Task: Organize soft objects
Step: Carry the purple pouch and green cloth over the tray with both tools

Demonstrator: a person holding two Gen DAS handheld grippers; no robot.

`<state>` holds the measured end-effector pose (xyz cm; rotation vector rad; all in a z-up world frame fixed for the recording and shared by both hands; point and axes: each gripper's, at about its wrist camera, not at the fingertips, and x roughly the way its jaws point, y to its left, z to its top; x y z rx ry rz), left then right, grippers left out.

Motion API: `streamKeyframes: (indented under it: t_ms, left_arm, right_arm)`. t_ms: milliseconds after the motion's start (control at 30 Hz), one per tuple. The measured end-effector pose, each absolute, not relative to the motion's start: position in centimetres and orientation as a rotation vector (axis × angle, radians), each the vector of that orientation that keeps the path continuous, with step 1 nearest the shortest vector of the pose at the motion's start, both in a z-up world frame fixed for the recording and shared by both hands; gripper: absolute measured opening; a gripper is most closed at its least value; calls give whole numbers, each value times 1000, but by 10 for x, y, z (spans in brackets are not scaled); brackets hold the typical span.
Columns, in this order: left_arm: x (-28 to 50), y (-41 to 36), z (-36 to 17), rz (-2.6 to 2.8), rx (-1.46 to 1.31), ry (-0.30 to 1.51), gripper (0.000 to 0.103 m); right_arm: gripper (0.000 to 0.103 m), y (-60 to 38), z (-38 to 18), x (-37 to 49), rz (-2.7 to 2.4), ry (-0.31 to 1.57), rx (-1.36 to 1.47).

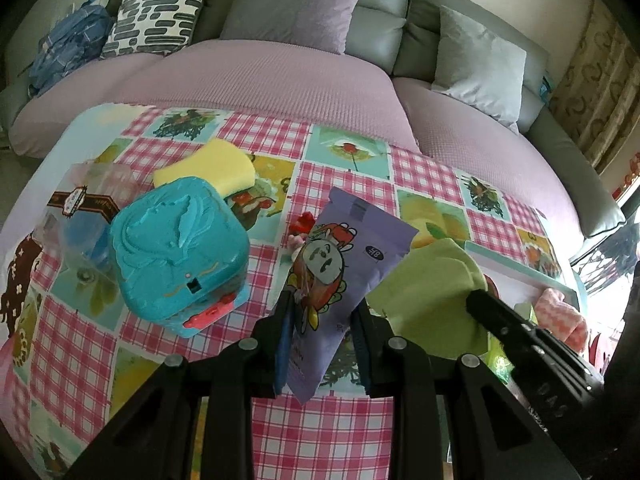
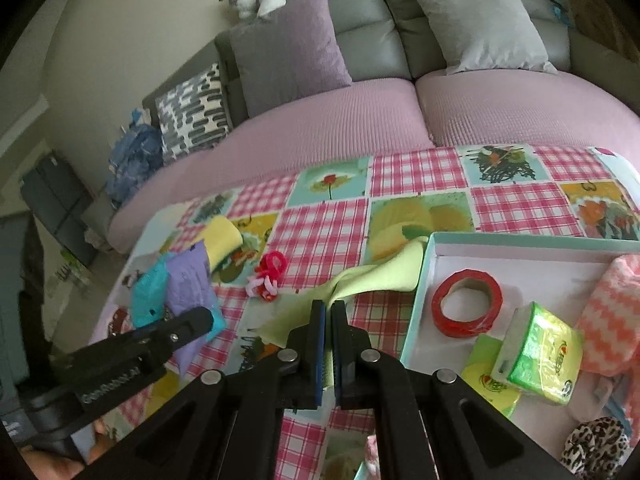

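My left gripper (image 1: 322, 322) is shut on a purple cartoon-printed soft packet (image 1: 344, 256), which sticks up and forward from between the pads. In the right wrist view the same packet (image 2: 188, 280) shows at the left, above the checked tablecloth (image 2: 320, 224). My right gripper (image 2: 329, 308) is shut on a light green cloth (image 2: 372, 276). The cloth trails from the pads to the near left corner of a white tray with a pale blue rim (image 2: 424, 280). The left wrist view shows the green cloth (image 1: 432, 296) bunched at the right.
A teal lidded box (image 1: 180, 248), yellow sponge (image 1: 208, 168) and red-pink hair tie (image 2: 268, 276) lie on the tablecloth. The tray holds a red tape roll (image 2: 466, 304), green tissue pack (image 2: 536, 352), pink zigzag cloth (image 2: 616, 312) and leopard scrunchie (image 2: 596, 444). A cushioned sofa (image 2: 320, 120) stands behind.
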<state>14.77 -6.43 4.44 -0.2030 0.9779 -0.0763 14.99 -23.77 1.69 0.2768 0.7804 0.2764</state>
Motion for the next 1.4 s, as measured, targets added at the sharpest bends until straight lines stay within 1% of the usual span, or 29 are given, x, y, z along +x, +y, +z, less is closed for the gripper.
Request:
streamKeyframes:
  t_ms: [267,600,767,933,1033,1133,1300,1400]
  left_arm:
    - [143,-76,57,-93,-177,942,29]
    - [133,-95,83,-139,-141,868,29]
    - [128,-124,92,-209,-91,843,29]
    - [123,-169,95,-309,-15,825,29]
    - [125,-192,85,-348,28,843,29]
    - [132,-214,65,-377,66,893,29]
    - [147,-238,29,-370,131,963,29]
    - [152,-244,22,-337,184,950,29]
  right_arm:
    - [3,-254,35,138,303,707,328]
    - [3,-283,80,101,257,545,350]
    - [3,-311,99,77,188,473,366]
    - [3,-342,111,55,91,424,376]
    - [3,-361,107,51,32,434,389]
    - [3,-375,95,57,-8,480,398]
    - [3,-389,60,78,-42,611,413]
    - [3,-394,40,90,-72,690,415]
